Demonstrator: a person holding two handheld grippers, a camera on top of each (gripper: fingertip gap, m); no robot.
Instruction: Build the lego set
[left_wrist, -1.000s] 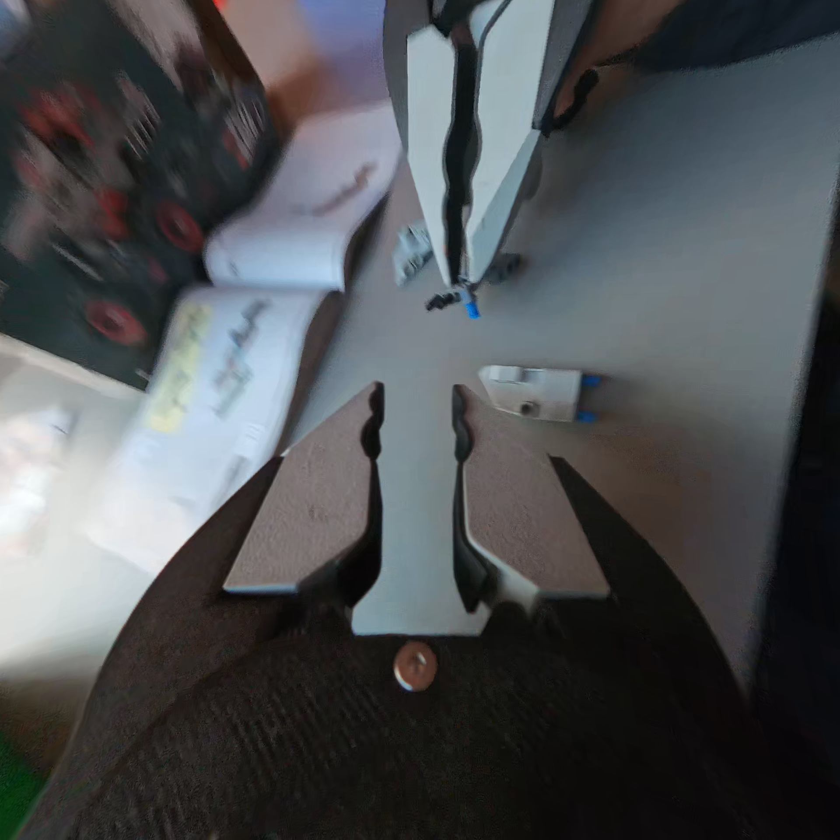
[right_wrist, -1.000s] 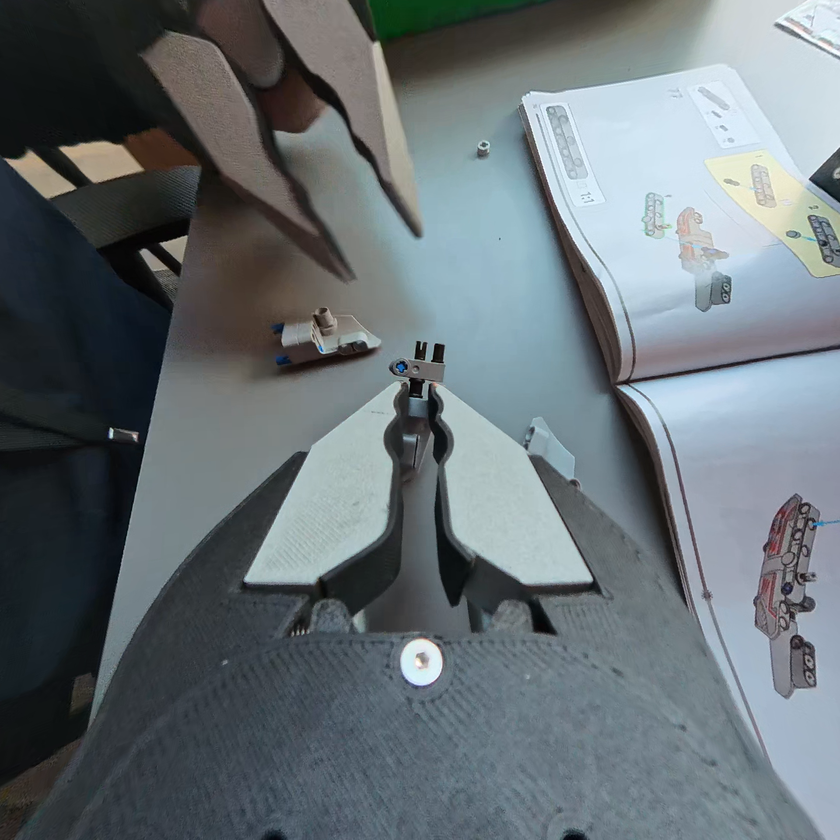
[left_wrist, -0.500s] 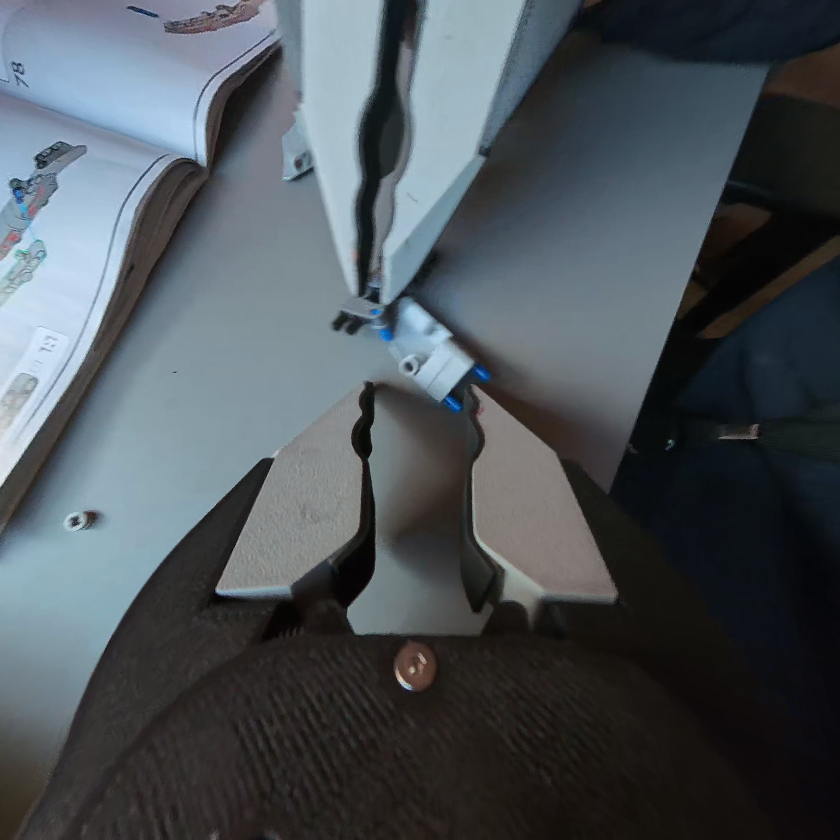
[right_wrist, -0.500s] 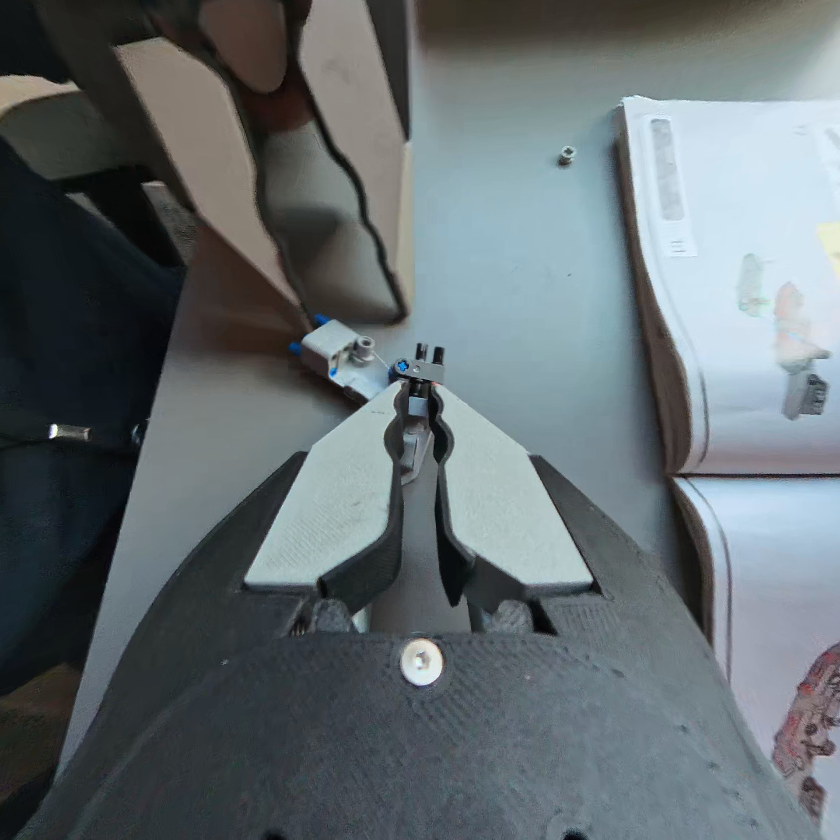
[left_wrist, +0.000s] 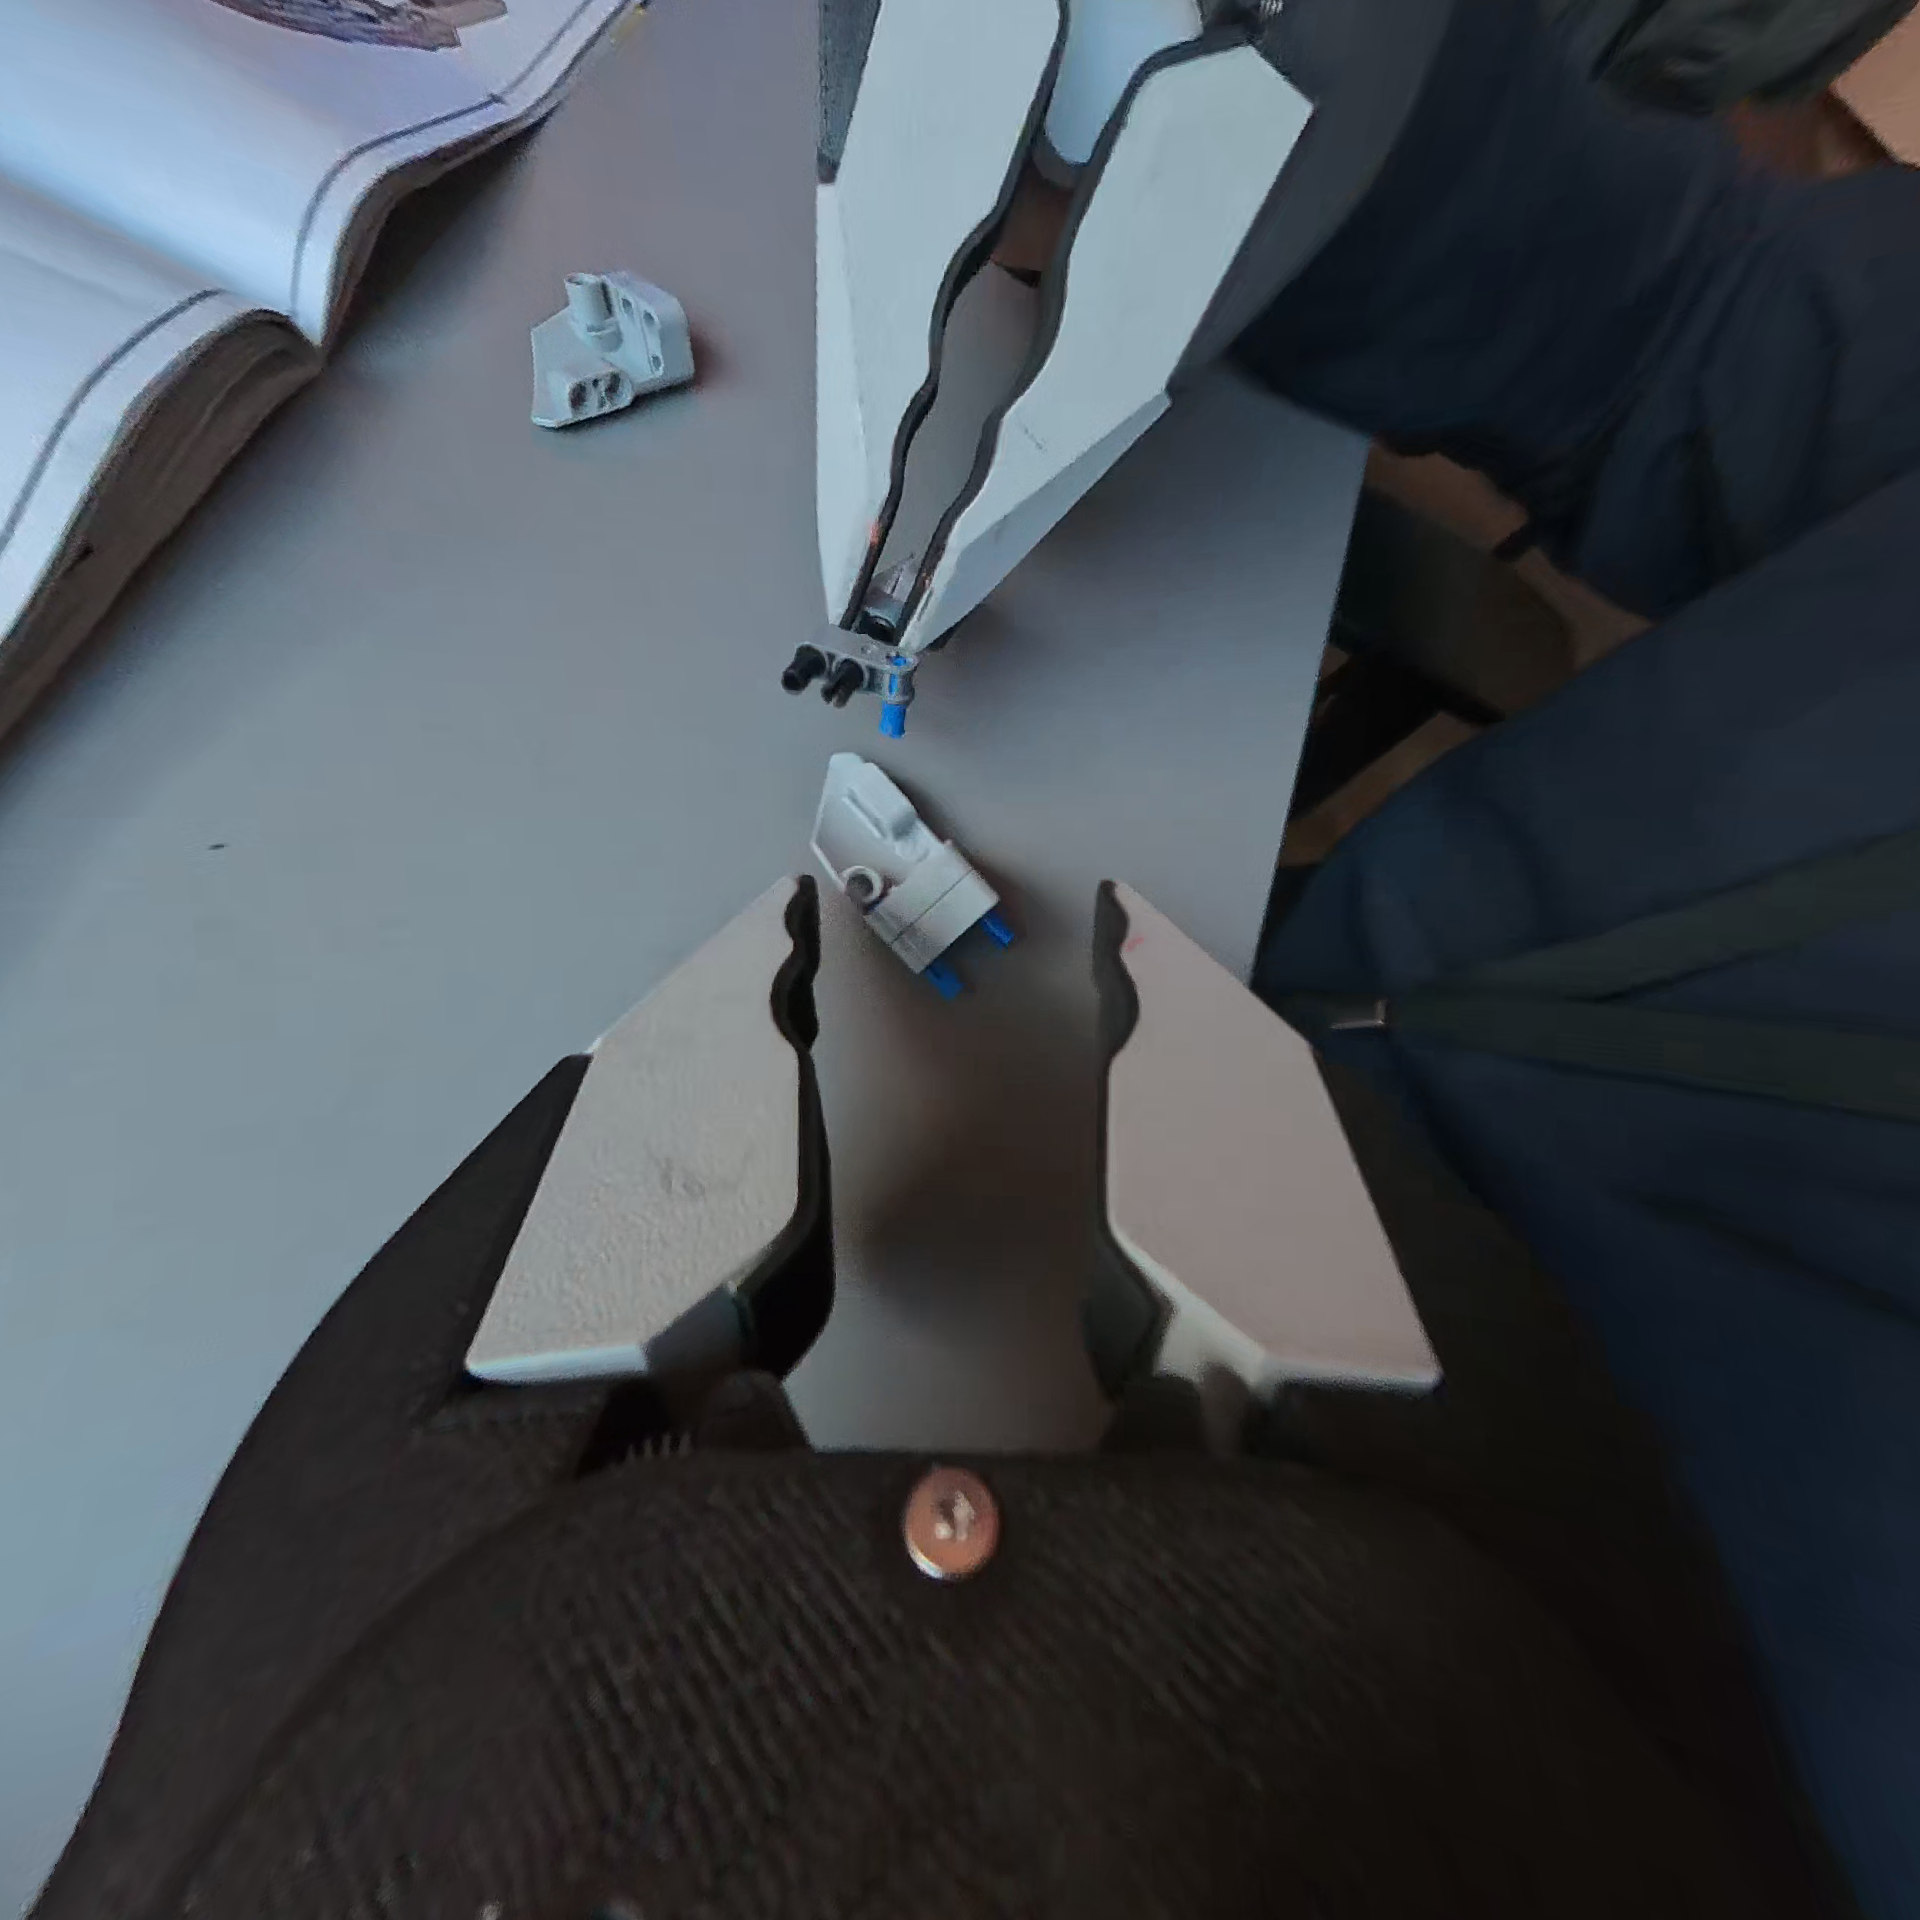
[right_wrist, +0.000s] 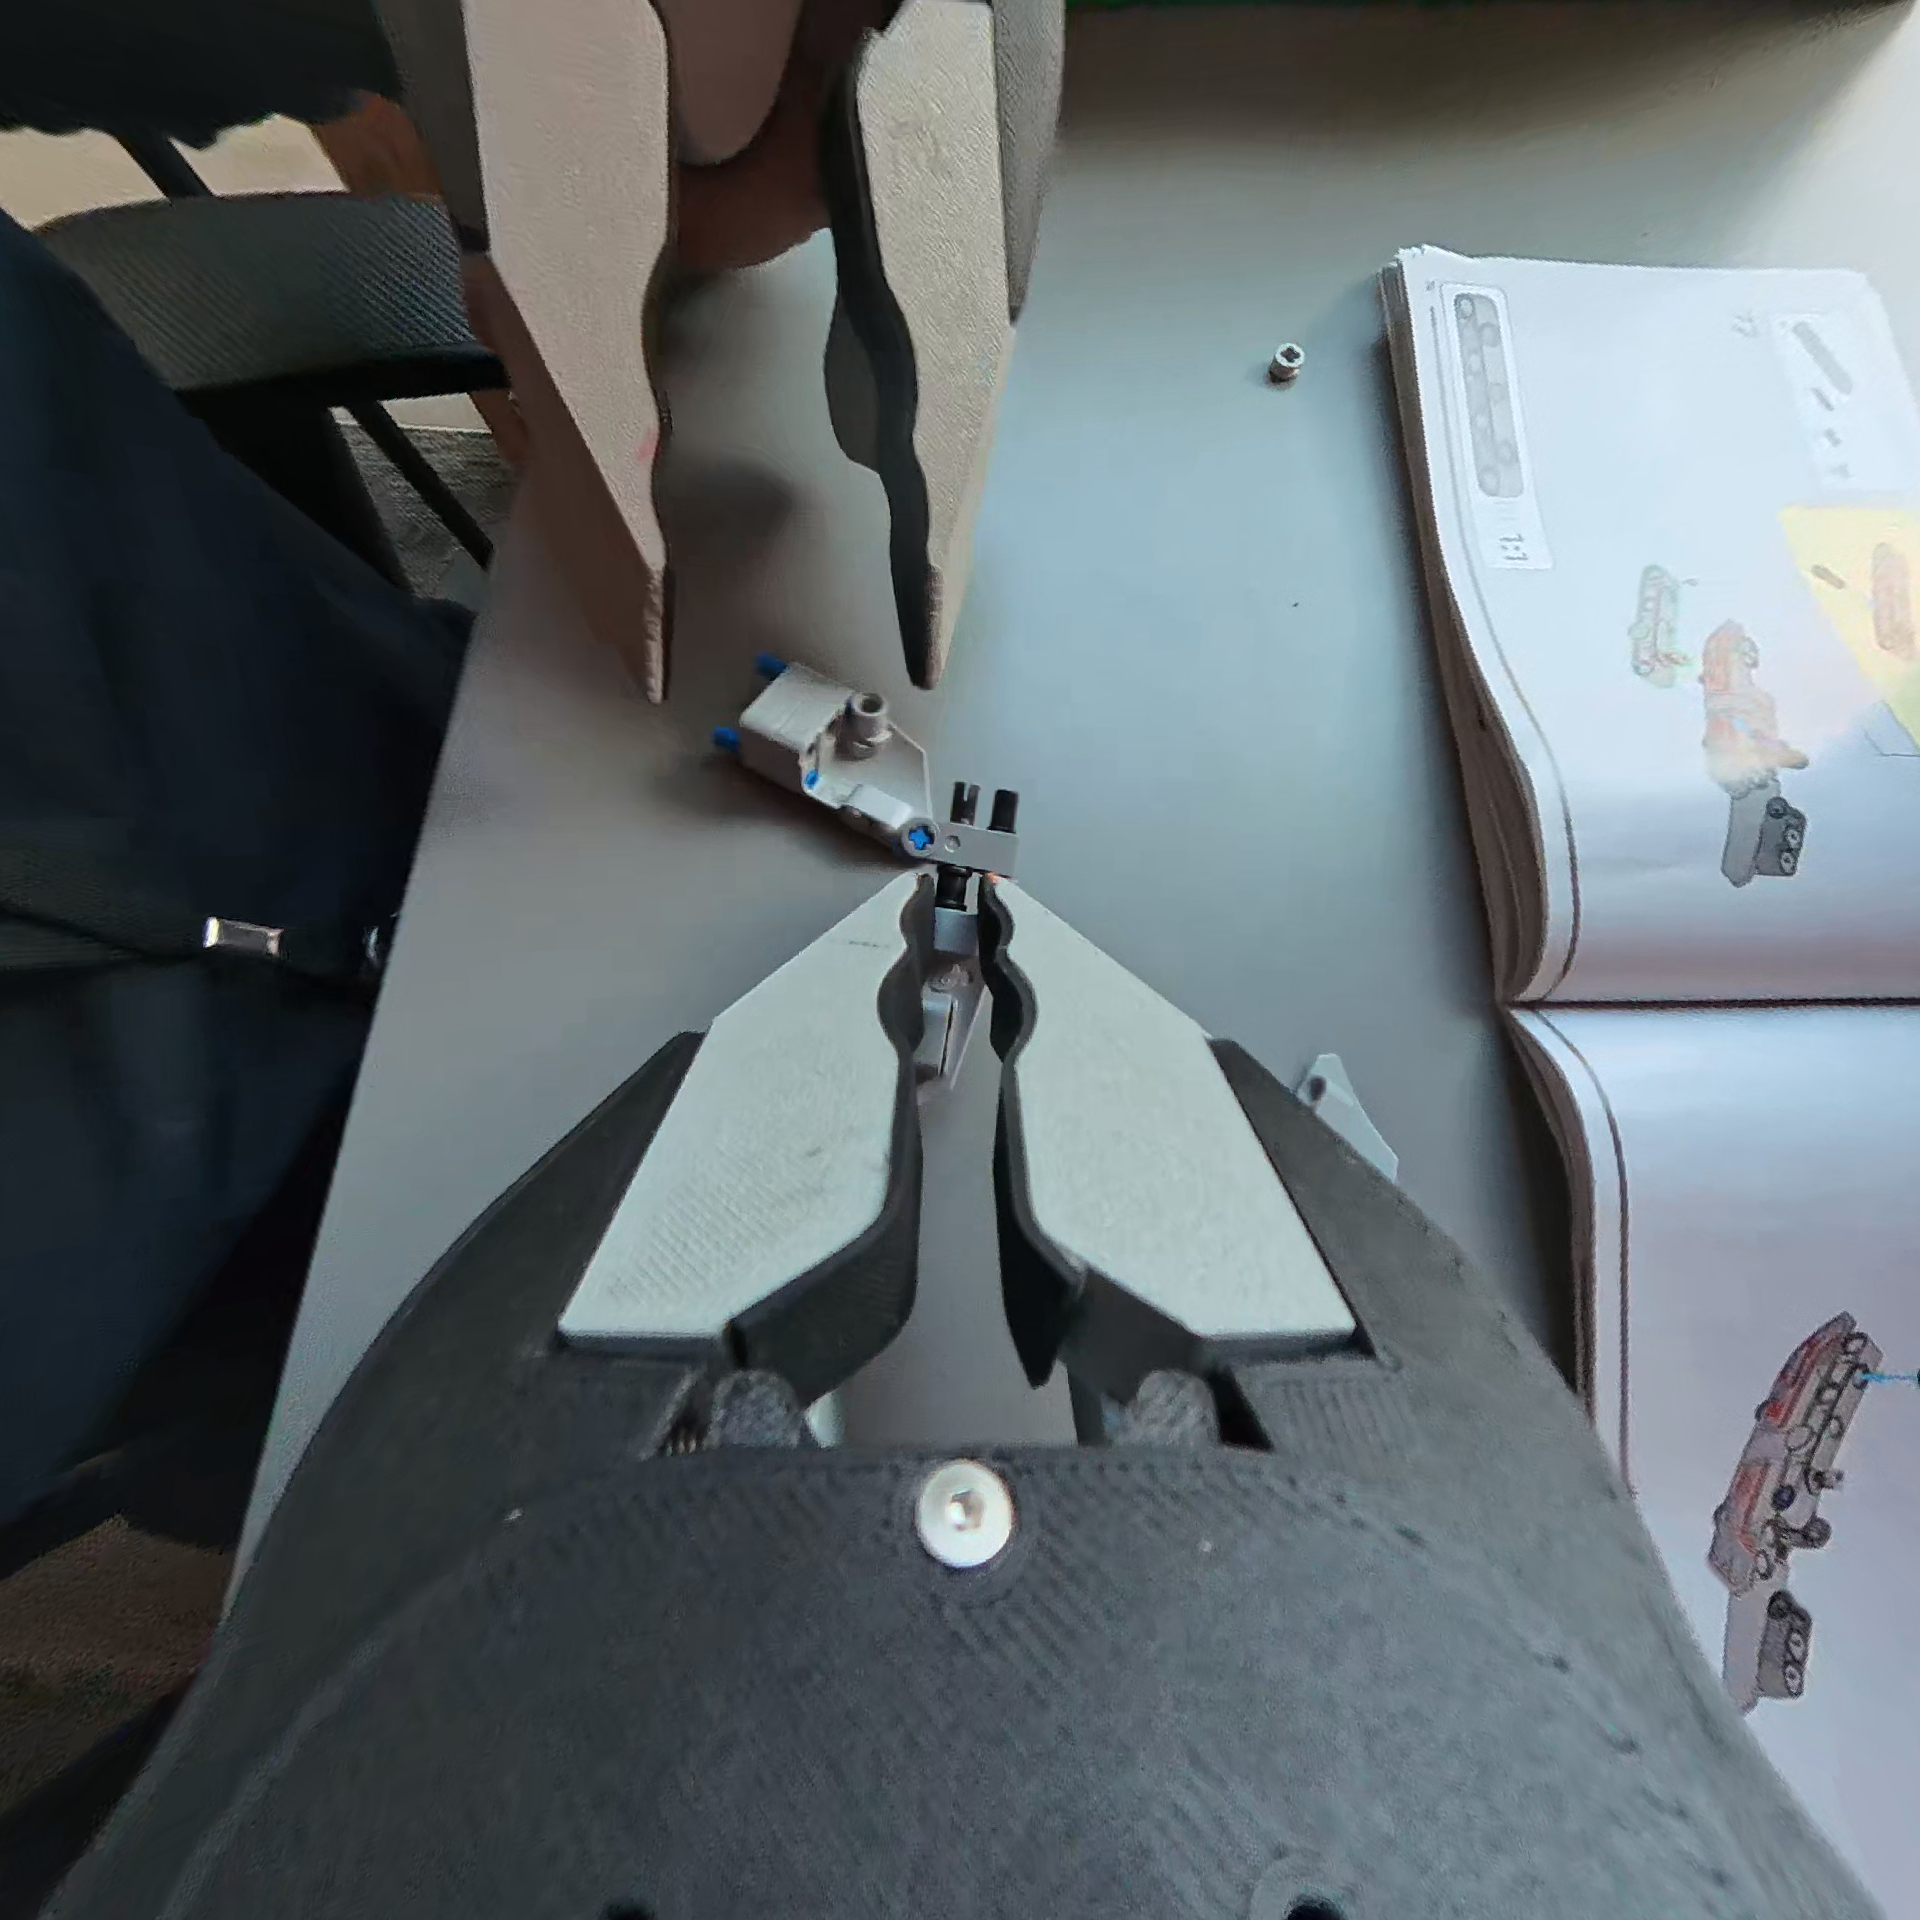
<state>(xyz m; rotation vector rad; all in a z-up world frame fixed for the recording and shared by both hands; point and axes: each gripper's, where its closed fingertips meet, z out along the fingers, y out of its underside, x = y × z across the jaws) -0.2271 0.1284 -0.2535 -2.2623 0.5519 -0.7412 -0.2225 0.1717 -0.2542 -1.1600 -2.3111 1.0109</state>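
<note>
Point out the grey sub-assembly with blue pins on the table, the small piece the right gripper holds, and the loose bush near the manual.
grey sub-assembly (left_wrist: 902, 875): left wrist view, top face.
small piece (right_wrist: 975, 845): right wrist view, grey crossbar.
bush (right_wrist: 1288, 365): right wrist view, top rim.

Grey matte bench (left_wrist: 416, 727), smooth top, straight edge running along the seated person's side. Past that edge: dark navy clothing (left_wrist: 1662, 727) with a black strap and metal clip (right_wrist: 244, 935). Black mesh chair (right_wrist: 270, 301) with thin black legs visible beyond the bench, over a light tan floor (right_wrist: 135, 156); brown floor patch also shows in the left wrist view (left_wrist: 1392, 748). Light is soft, coming from the booklet side, mild shadows on the benchtop. Thin green strip at the far top edge (right_wrist: 1351, 6).
</note>
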